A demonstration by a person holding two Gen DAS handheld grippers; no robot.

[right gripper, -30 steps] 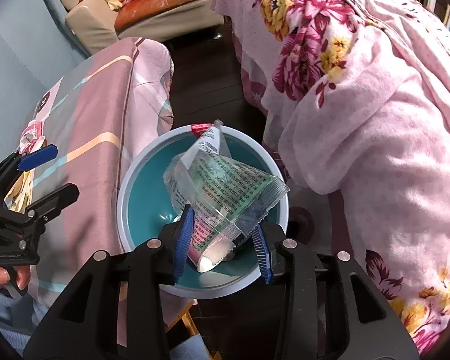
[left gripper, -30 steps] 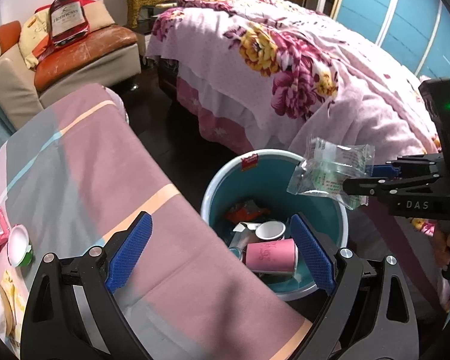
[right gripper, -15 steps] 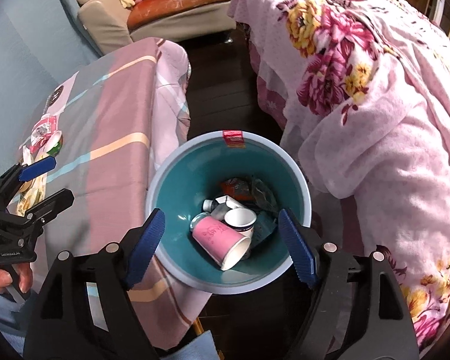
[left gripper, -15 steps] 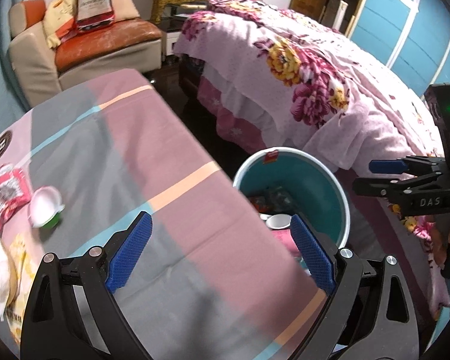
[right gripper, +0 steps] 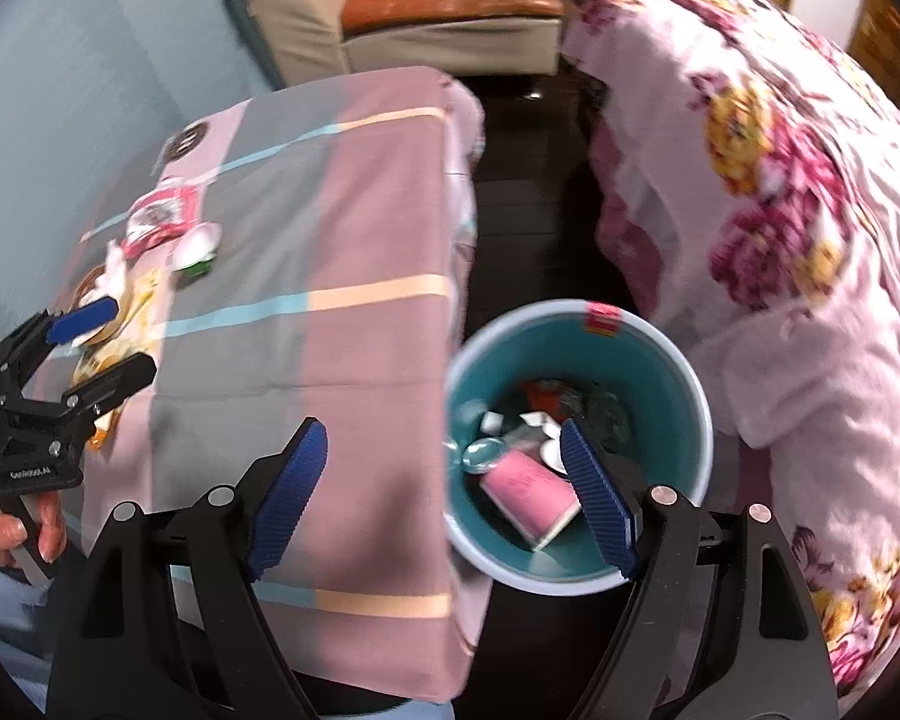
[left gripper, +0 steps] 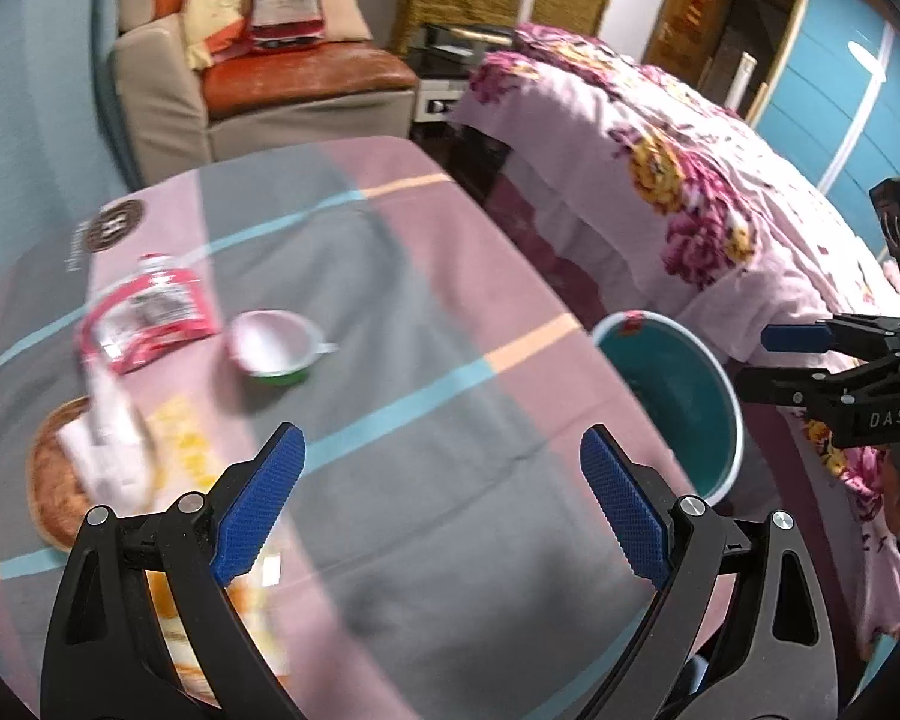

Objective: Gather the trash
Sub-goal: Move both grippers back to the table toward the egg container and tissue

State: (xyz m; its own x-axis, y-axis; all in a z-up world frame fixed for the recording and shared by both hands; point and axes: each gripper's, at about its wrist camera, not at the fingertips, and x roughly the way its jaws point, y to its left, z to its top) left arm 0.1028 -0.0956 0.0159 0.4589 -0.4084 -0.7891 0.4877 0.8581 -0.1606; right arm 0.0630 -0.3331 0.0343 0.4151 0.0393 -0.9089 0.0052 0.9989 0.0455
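A teal bin (right gripper: 678, 372) stands on the floor between table and bed; it also shows in the left wrist view (left gripper: 727, 414). Inside lie a pink cup (right gripper: 525, 492), a clear wrapper (right gripper: 486, 450) and other scraps. On the table lie a red-and-white pouch (left gripper: 144, 312), a white yogurt cup with a green base (left gripper: 273, 348), a crumpled white wrapper (left gripper: 111, 438) on a brown plate (left gripper: 51, 492), and yellow wrappers (left gripper: 180, 438). My left gripper (left gripper: 441, 504) is open and empty above the table. My right gripper (right gripper: 441, 492) is open and empty above the bin's near left rim.
The table (left gripper: 420, 360) has a pink, grey and teal striped cloth. A bed with a floral pink cover (right gripper: 780, 180) is right of the bin. A beige armchair (left gripper: 258, 84) with a red bag stands behind the table. Dark floor (right gripper: 528, 198) lies between table and bed.
My right gripper opened and the clear wrapper fell into the bin. My left gripper swung left from the bin toward the trash on the table.
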